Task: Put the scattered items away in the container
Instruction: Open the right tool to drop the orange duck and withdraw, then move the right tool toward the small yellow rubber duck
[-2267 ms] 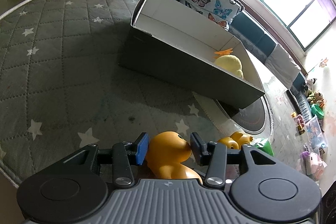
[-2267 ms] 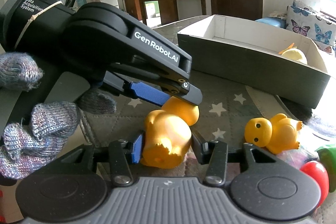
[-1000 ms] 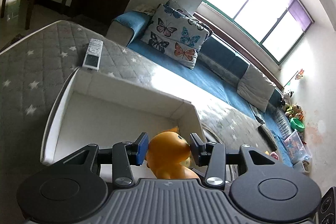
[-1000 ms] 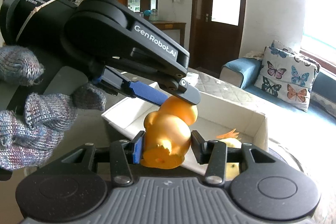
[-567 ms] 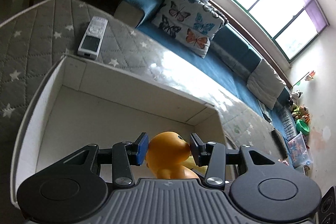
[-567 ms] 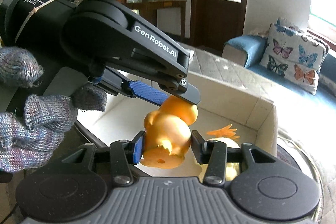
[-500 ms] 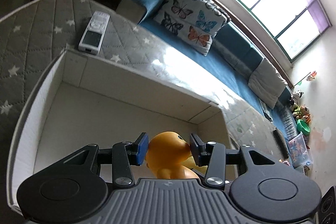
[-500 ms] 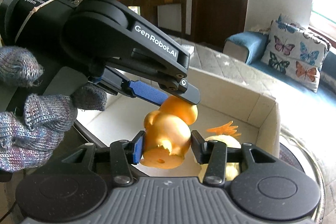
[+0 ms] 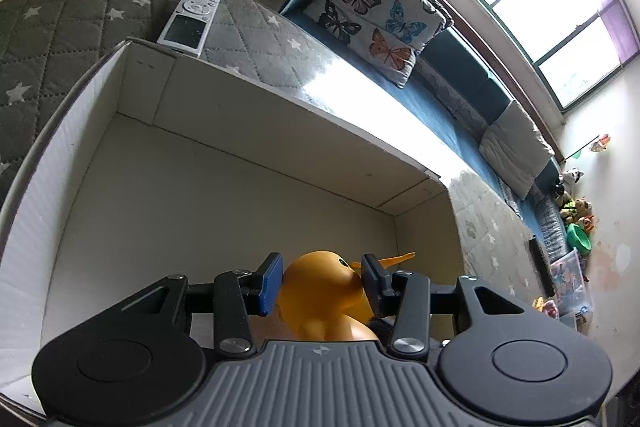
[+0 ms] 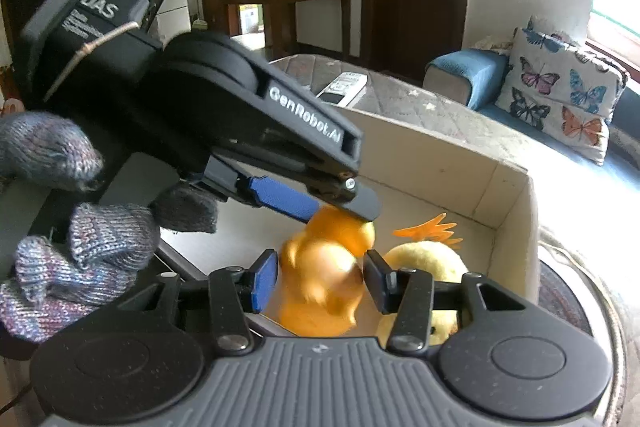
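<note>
Both grippers now sit lower over the open box [image 9: 100,131] than half a second ago — its white floor fills the left wrist view, where earlier the near wall still crossed the frame. The left gripper [image 9: 322,283] has its jaws pinching the head of the orange rubber duck [image 9: 320,287]. In the right wrist view the duck [image 10: 324,275] is motion-blurred between the right gripper [image 10: 318,281] jaws, and a thin gap shows at each pad, so we judge these jaws to be spreading, though the blur keeps this uncertain. The duck hangs inside the box's near right corner, just left of the pale yellow plush toy [image 10: 428,259] already lying there. We read this as the release step: the duck is effectively delivered. A remote control [image 9: 191,19] lies on the star-quilted mattress [image 9: 60,27] beyond the far wall.
</note>
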Demonstrator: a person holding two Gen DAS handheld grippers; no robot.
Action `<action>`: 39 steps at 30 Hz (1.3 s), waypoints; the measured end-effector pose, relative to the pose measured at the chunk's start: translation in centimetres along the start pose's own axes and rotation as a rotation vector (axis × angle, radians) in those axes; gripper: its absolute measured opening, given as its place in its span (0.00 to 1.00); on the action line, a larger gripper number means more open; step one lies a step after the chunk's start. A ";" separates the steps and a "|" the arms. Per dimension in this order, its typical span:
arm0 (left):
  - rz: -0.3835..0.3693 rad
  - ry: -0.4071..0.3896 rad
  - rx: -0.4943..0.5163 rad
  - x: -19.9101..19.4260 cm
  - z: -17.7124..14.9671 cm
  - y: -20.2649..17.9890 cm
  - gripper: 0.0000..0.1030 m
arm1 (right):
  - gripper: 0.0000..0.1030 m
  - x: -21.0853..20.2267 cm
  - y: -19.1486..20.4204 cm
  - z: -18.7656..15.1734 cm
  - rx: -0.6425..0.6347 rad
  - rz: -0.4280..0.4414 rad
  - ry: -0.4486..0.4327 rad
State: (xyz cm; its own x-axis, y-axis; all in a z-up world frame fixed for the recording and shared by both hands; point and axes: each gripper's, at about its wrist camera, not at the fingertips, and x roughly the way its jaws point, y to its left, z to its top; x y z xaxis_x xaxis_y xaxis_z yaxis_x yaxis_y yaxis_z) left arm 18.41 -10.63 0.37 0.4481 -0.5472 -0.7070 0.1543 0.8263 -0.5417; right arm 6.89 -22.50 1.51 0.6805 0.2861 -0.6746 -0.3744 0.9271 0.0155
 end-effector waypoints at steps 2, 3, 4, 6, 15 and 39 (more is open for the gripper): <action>-0.004 -0.006 0.001 -0.3 -0.1 0.0 0.42 | 0.46 -0.5 0.0 0.0 0.003 -0.008 -0.010; -0.007 -0.010 0.004 -0.5 -0.1 0.0 0.42 | 0.46 -0.7 0.0 0.0 0.003 -0.012 -0.014; -0.009 -0.012 0.008 -0.7 -0.1 -0.1 0.42 | 0.46 -1.0 -0.1 -0.1 0.003 -0.017 -0.019; -0.015 -0.018 0.019 -1.2 -0.2 -0.5 0.42 | 0.46 -1.7 -0.1 -0.1 0.005 -0.023 -0.032; -0.035 -0.063 0.108 -4.4 -2.0 -2.7 0.42 | 0.53 -5.7 -0.2 -1.4 0.035 -0.061 -0.094; -0.030 -0.080 0.213 -11.3 -13.0 -3.3 0.42 | 0.67 -12.8 2.9 -10.6 0.111 -0.094 -0.107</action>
State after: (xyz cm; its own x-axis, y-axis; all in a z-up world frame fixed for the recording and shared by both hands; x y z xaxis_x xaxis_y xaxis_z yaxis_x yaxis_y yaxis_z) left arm 1.40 -8.91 4.24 0.5078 -0.5666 -0.6489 0.3470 0.8240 -0.4479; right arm -9.58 -26.08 2.41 0.7744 0.2152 -0.5950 -0.2380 0.9704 0.0413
